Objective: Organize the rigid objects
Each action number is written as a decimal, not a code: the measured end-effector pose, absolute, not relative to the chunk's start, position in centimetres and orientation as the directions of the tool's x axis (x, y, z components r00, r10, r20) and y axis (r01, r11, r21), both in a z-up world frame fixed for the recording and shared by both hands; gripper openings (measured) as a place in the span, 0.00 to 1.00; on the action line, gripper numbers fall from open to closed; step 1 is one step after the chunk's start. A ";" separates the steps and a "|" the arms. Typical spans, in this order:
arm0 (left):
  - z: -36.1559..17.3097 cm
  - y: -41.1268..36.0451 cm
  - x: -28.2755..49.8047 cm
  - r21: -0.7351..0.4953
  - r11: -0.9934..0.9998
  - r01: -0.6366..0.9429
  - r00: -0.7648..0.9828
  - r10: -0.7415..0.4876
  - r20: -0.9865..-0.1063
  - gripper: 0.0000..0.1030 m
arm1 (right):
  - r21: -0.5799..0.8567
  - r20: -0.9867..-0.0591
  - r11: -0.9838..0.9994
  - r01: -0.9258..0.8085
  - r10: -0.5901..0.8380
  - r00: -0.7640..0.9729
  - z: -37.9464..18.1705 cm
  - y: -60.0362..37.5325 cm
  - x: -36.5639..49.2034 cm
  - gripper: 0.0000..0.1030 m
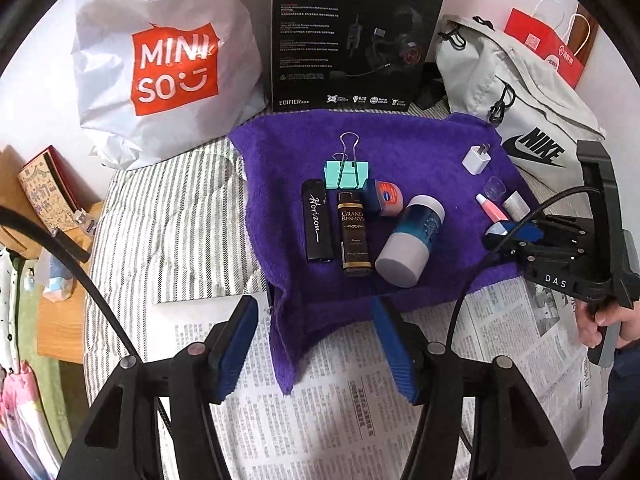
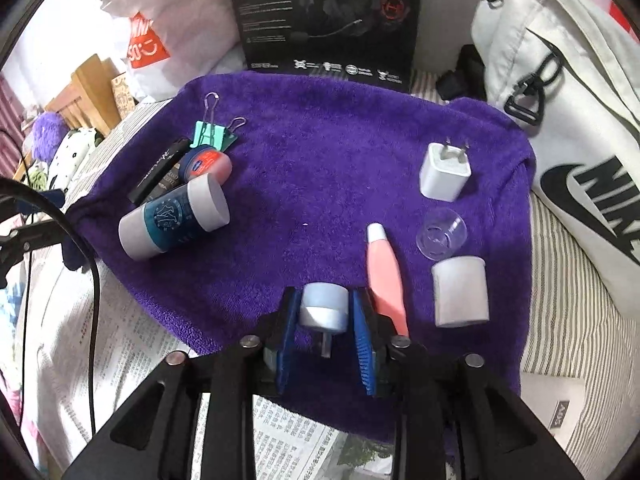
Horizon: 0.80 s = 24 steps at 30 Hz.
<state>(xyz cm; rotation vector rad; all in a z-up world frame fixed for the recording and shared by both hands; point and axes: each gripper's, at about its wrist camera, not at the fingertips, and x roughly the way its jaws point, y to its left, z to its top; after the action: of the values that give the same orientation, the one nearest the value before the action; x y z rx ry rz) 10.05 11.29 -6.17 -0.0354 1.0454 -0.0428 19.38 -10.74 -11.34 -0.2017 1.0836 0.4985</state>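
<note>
Risk comes first from the right gripper (image 2: pixel 324 316). Its blue pads stand narrow on both sides of a small pale blue cap (image 2: pixel 323 307), which lies on the purple towel (image 2: pixel 320 160) at 6 o'clock of the right wrist view. The pads look just beside the cap and not pressing it, so I judge the cap is set down or about to be free. If the gripper lifts while one pad drags on it, the round cap could roll on the soft cloth. It could then go toward the pink tube (image 2: pixel 385 276), which lies just beside the right pad at 5 o'clock.

The left gripper (image 1: pixel 316 344) is half wide and holds nothing; only the towel corner and newspaper (image 1: pixel 320 420) show between its fingers.

The sorted things lie at 9 to 10 o'clock of the right view: a white and teal cylinder (image 2: pixel 174 220), a red and blue jar (image 2: pixel 208 165), a black lighter (image 2: pixel 158 170) and a green binder clip (image 2: pixel 210 134). The cylinder lies on its side and could roll if it is pushed.

At 2 to 4 o'clock are a white charger plug (image 2: pixel 444 172), a clear small cup (image 2: pixel 440 236) and a white cap (image 2: pixel 460 292). The clear cup is light and would tip easily.

Open room is the towel's middle, from 11 to 1 o'clock. The towel's near edge at 6 o'clock is close to the right gripper, and the black box (image 2: pixel 328 20) closes 12 o'clock.
</note>
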 end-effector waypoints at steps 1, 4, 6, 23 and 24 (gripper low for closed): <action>-6.0 11.2 9.9 -0.049 0.999 0.019 0.503 -0.052 -0.863 0.59 | 0.088 -0.884 0.876 -0.475 0.288 0.369 -11.2 -10.9 19.3 0.39; -5.6 10.7 9.5 -0.033 0.999 0.028 0.510 -0.042 -0.859 0.65 | 0.095 -0.884 0.887 -0.452 0.284 0.372 -10.8 -11.5 18.7 0.42; -5.4 10.4 9.1 -0.036 0.999 0.026 0.514 -0.044 -0.857 0.69 | 0.097 -0.881 0.892 -0.442 0.283 0.378 -10.2 -11.8 18.1 0.44; -1.4 5.2 4.3 -0.050 0.997 -0.063 0.565 -0.005 -0.825 0.97 | 0.042 -0.840 0.939 -0.342 0.218 0.497 -2.7 -15.4 9.1 1.00; -1.2 4.8 4.0 -0.045 0.997 -0.062 0.567 -0.002 -0.824 0.97 | 0.049 -0.840 0.942 -0.333 0.219 0.497 -2.5 -15.8 8.5 1.00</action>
<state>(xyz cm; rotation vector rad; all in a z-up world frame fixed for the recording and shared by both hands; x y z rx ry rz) 3.96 4.75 -1.18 -0.0713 0.9676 0.0351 8.52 -15.76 -2.48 -0.1257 0.9966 0.3354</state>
